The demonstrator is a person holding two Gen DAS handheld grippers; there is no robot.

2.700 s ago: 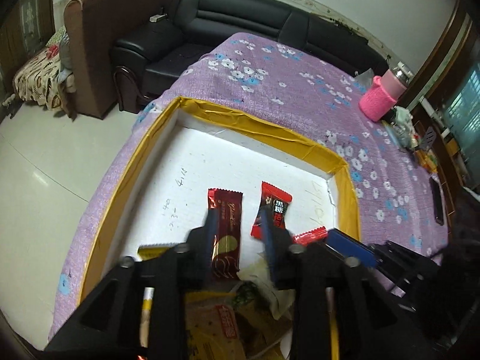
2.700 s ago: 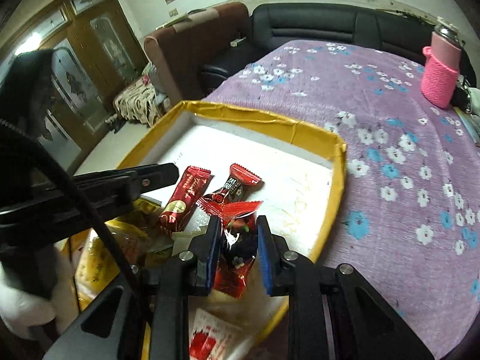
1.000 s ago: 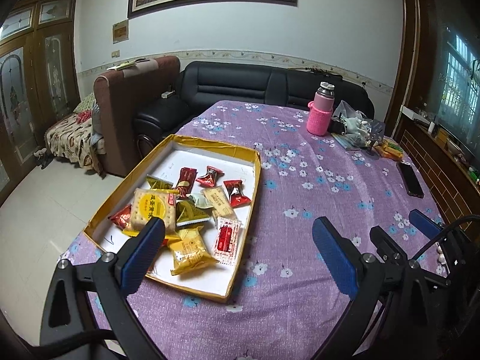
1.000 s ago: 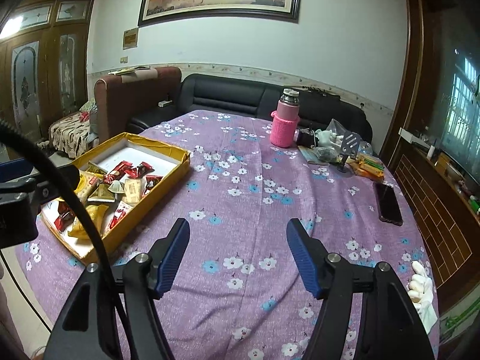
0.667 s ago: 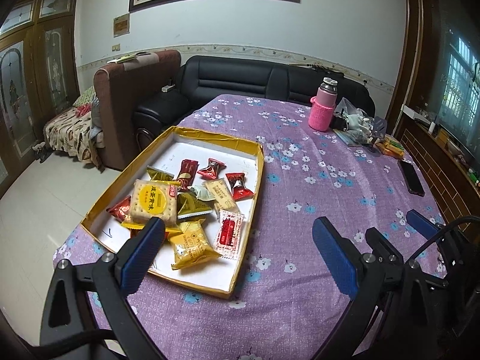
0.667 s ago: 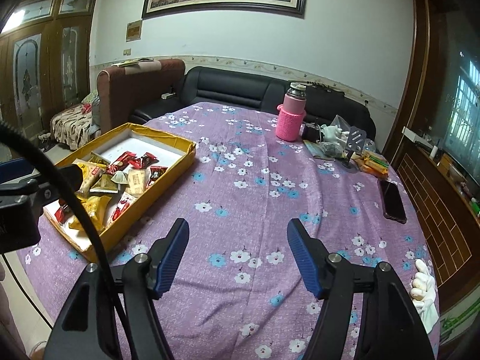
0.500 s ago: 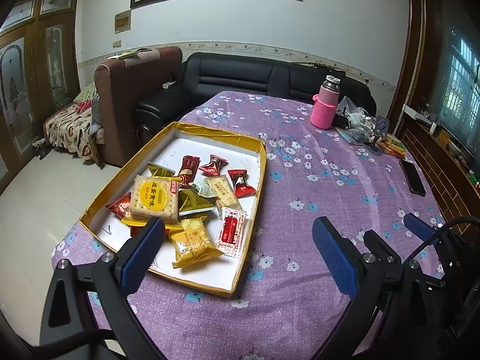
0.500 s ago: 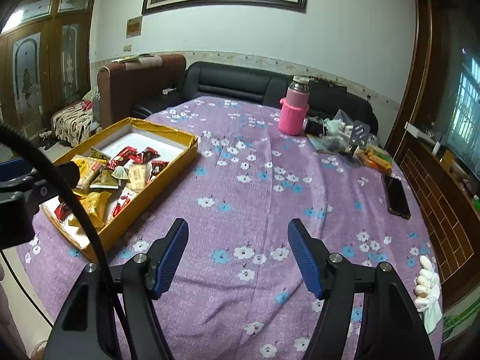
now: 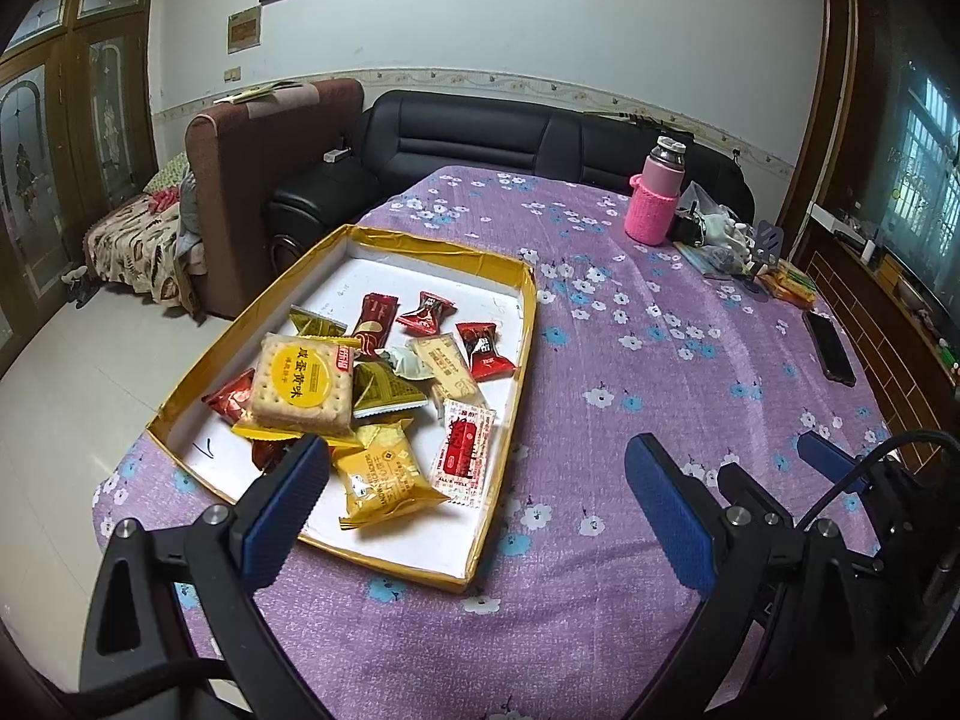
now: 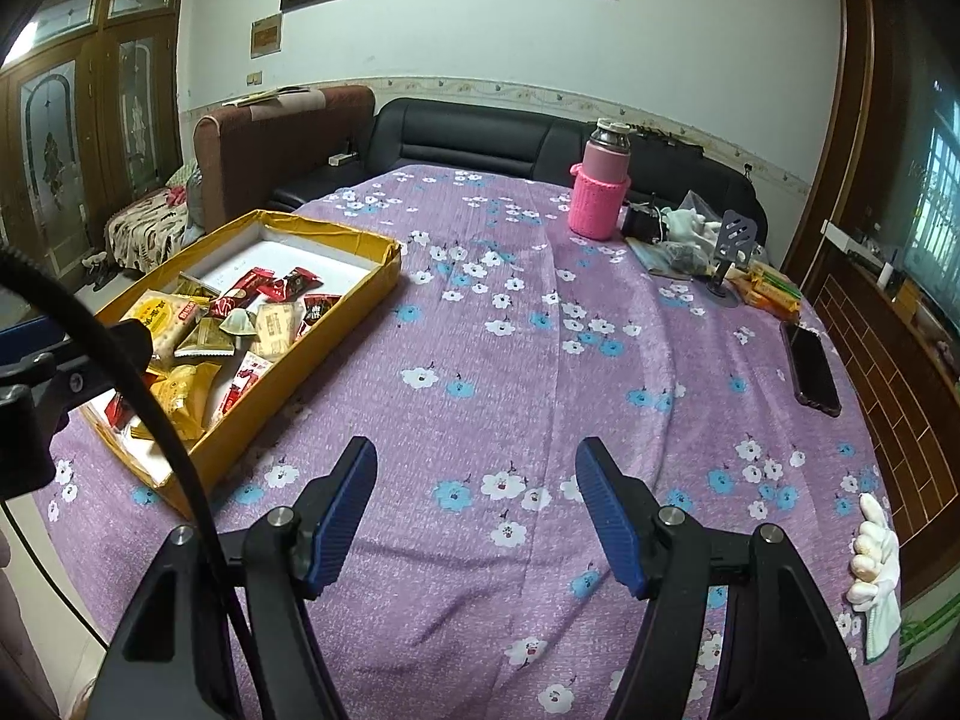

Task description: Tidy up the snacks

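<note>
A purple floral desk (image 10: 540, 360) fronts a black sofa (image 9: 480, 138); both grippers' jaws gape wide, empty, left gripper (image 9: 474, 498) near the snack box (image 9: 516, 372), right gripper (image 10: 474, 510) over cloth.

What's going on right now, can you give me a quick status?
Left gripper and right gripper both open, holding nothing, above the tablecloth. Snacks piled in the yellow tray, none outside it. Nothing between grippers and tray.
</note>
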